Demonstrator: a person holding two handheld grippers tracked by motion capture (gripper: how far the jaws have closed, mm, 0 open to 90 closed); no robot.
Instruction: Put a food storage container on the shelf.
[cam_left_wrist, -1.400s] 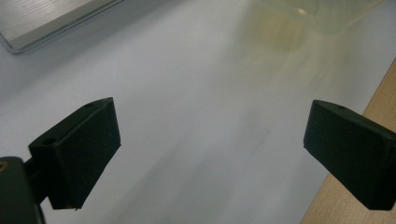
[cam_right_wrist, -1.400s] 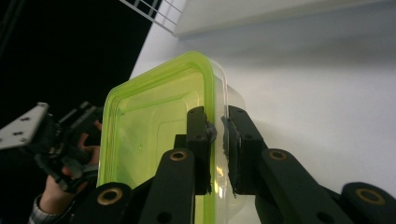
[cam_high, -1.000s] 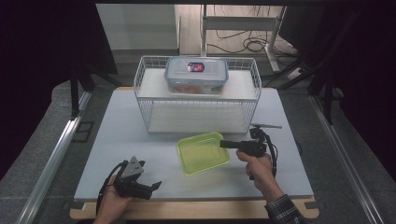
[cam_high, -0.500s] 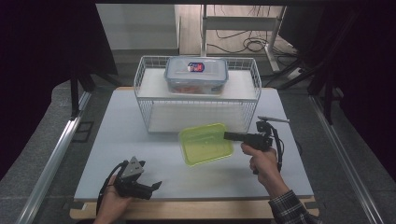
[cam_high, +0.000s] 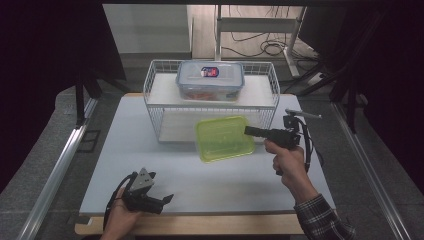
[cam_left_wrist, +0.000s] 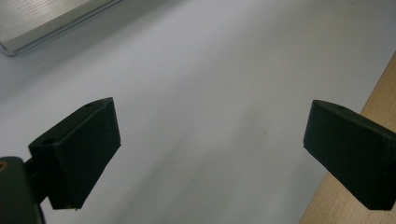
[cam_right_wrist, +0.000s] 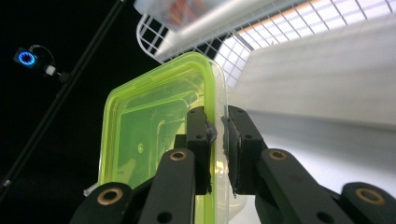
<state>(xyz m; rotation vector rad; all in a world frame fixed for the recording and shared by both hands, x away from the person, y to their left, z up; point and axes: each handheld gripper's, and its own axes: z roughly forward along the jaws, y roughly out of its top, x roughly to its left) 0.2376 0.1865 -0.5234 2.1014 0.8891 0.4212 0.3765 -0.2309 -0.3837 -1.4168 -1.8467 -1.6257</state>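
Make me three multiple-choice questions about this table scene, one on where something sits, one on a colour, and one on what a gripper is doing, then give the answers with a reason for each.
1. Where is the clear lidded food container?
A. On the top shelf of the white wire rack
B. On the table beside the left gripper
C. Between the right gripper's jaws

2. What colour is the container that the right gripper holds?
A. Red
B. Yellow-green
C. Dark blue

3. How does the left gripper stand?
A. Shut on the rack's wire
B. Shut on a lid
C. Open, with nothing between its jaws

Answers: 1 A, the high view shows it up on the rack's top shelf. 2 B, the yellow-green container is pinched by its rim in the right gripper view. 3 C, the left gripper view shows the jaws wide apart over bare white table.
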